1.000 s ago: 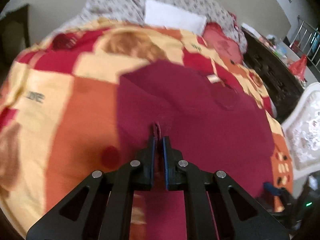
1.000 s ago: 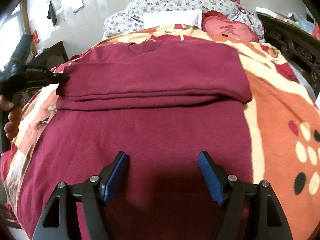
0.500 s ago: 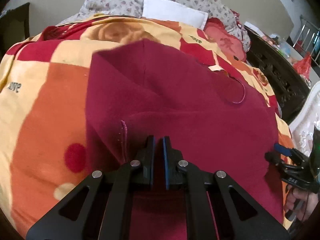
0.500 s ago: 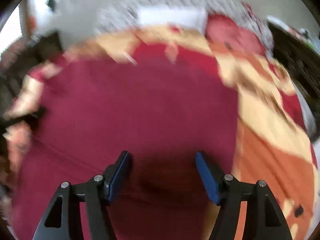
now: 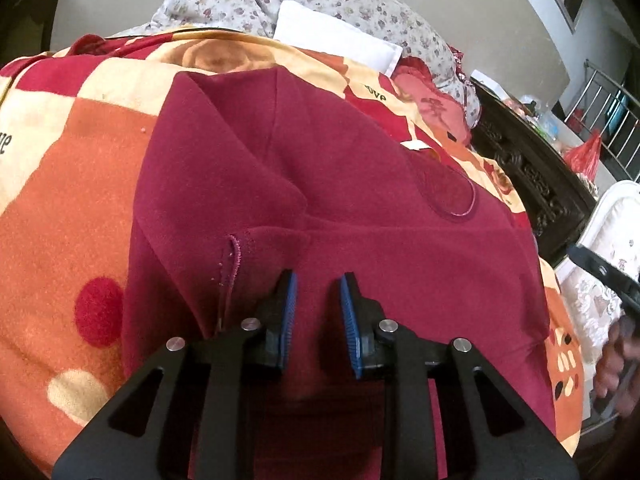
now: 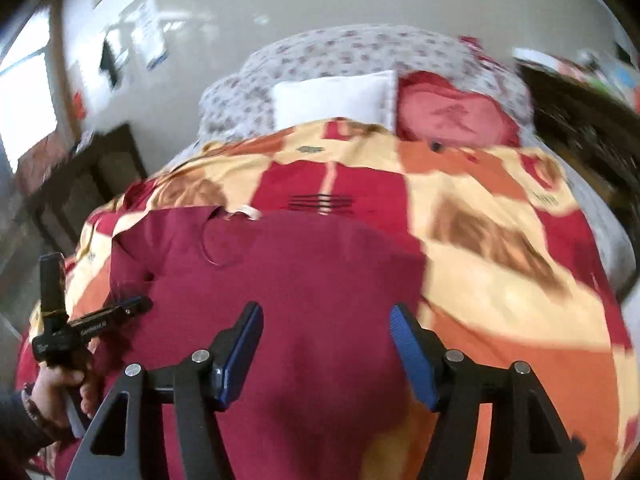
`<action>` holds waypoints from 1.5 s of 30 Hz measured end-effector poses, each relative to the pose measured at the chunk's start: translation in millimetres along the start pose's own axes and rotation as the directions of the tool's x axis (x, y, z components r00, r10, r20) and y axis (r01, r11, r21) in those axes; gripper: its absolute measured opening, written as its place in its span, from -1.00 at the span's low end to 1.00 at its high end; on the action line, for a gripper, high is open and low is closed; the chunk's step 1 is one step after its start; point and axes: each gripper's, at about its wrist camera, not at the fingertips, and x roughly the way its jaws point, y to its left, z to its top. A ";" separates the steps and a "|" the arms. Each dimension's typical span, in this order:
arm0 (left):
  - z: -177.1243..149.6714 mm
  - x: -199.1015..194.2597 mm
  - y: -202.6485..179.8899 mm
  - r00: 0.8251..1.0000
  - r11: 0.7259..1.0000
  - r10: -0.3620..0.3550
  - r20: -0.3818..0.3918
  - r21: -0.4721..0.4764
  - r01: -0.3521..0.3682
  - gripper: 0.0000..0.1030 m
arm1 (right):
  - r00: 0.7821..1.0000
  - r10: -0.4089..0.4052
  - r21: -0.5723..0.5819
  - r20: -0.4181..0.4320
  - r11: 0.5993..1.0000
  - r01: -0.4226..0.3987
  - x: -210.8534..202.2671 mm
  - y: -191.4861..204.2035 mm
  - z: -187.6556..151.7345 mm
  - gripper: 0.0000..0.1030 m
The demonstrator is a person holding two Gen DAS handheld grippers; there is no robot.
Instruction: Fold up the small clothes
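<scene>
The dark red shirt [image 5: 360, 208] lies folded on the bed's blanket [image 5: 72, 184]. The left tool [image 5: 316, 312] at 6 o'clock is opening, letting go. The right tool [image 6: 326, 344] is closing above the shirt, holding nothing.

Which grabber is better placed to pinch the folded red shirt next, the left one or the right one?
Probably left. The left gripper, jaws opening, sits right by the maroon shirt's sleeve cuff. The right gripper hovers over flat cloth.
</scene>
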 end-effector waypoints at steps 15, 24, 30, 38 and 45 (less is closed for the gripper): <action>-0.9 2.2 -4.4 1.000 1.000 0.012 -0.005 0.006 -0.012 -0.58 | 0.994 -0.104 -0.005 -0.043 0.995 0.104 16.6 -8.5 5.9 0.19; -1.1 2.6 -2.2 1.000 1.000 0.007 -0.007 -0.001 -0.007 -0.58 | 0.988 -0.028 0.022 -0.151 0.999 0.032 65.3 -4.8 -26.9 0.24; -0.3 3.1 0.3 1.000 1.000 -0.003 -0.007 -0.010 0.003 -0.58 | 0.970 -0.103 -0.046 -0.222 0.994 0.095 59.1 10.2 -18.0 0.38; -0.3 3.2 1.3 1.000 1.000 -0.006 -0.007 -0.014 0.005 -0.58 | 0.980 -0.102 0.034 -0.169 0.993 0.110 45.0 36.5 -71.1 0.45; 1.0 3.7 0.1 1.000 1.000 0.013 -0.009 0.001 -0.013 -0.56 | 0.985 -0.147 -0.025 -0.094 0.989 0.145 47.8 48.3 -76.1 0.66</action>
